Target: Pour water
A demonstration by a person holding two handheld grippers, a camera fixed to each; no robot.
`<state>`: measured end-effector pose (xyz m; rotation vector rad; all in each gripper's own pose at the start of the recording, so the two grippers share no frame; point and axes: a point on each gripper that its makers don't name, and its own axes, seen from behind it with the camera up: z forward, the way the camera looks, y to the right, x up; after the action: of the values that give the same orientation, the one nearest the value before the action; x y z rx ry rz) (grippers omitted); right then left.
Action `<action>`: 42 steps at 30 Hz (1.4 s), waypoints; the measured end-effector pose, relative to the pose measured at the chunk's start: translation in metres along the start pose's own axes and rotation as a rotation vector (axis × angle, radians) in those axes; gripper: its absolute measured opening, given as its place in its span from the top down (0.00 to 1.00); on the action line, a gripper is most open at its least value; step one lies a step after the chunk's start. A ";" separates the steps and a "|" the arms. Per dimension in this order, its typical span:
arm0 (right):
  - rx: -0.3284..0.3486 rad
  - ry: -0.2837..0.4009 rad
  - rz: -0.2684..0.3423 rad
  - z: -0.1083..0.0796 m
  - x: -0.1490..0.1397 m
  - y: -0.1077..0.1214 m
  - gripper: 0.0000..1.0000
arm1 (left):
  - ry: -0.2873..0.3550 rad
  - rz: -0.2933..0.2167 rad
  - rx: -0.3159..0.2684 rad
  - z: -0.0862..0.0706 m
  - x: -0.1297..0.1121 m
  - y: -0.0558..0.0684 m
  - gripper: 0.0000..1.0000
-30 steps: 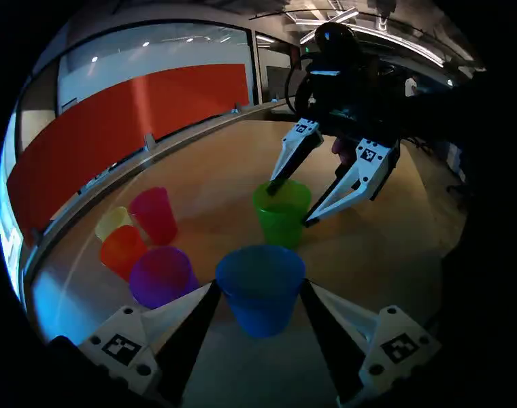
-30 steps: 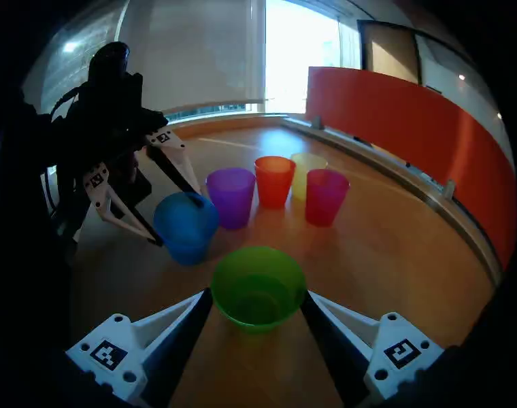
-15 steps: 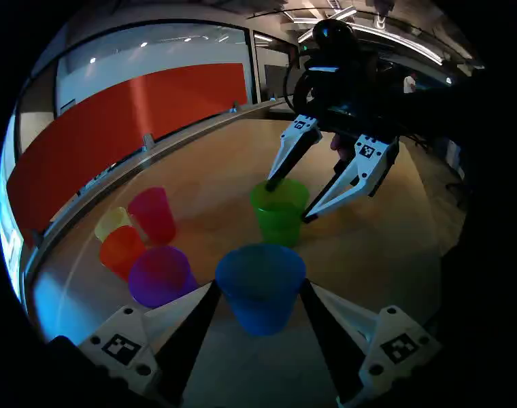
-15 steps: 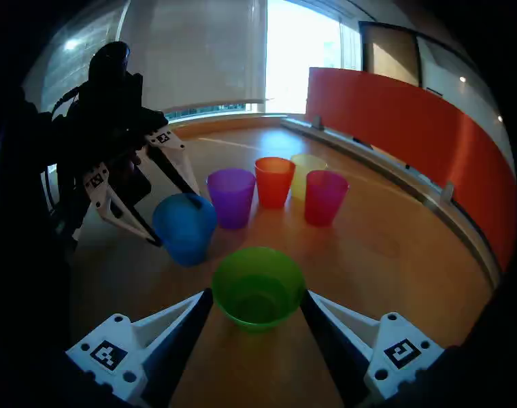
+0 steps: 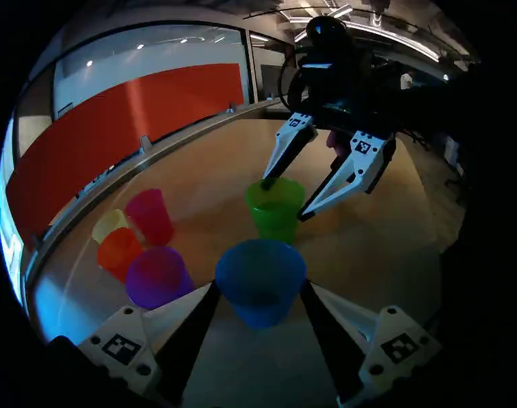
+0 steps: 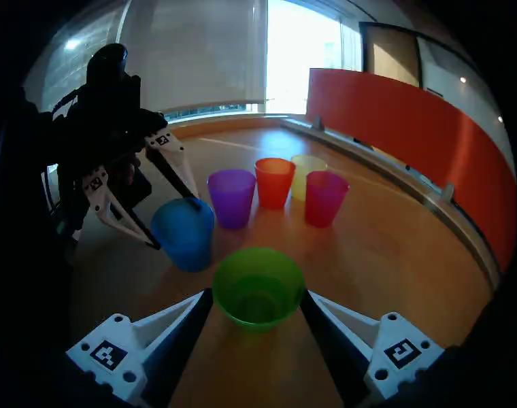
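Since a second ago, carries the green cup [image 5: 275, 209] a shade higher and farther left in the left gripper view, and shifts the blue cup [image 6: 184, 233] a little in the right gripper view.

Grips the blue cup with the left claw [image 5: 258, 285]: narrowed to the cup's width, one finger pressed on each side of the wall below the rim. Holds the green cup the same way with the right claw [image 6: 256, 292]: closed to cup width, both fingers against the wall. Confirms each grip from the opposite view, with dark fingertips touching the cup near the rim on either side.

Sets the two held cups near each other but apart, both upright or nearly so, over the wooden counter [image 6: 394, 272]. Cannot tell whether either stands on the counter or hangs just above it.

Shows a darker patch low inside the blue cup and inside the green cup; cannot tell water from shade.

Finds four more cups upright on the counter in a tight cluster: purple cup [image 6: 231, 197] just beside the blue one, orange cup [image 6: 273, 181] next, yellow cup [image 6: 306, 168] behind, pink cup [image 6: 325, 197] at the end. Cannot see what lies inside these.
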<state>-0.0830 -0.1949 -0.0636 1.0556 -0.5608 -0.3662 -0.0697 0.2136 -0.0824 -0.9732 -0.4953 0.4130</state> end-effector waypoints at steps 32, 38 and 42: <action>-0.003 -0.005 -0.017 -0.007 -0.002 -0.002 0.02 | -0.073 0.018 -0.013 0.003 -0.017 0.004 0.14; -0.003 -0.007 -0.020 -0.008 -0.003 -0.003 0.02 | -0.087 0.034 -0.004 0.001 -0.021 0.001 0.14; -0.005 -0.008 -0.022 -0.011 -0.004 -0.003 0.02 | -0.094 0.036 0.004 -0.001 -0.022 -0.003 0.14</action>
<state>-0.0798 -0.1868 -0.0713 1.0570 -0.5558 -0.3909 -0.0866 0.1993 -0.0851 -0.9635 -0.5626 0.4937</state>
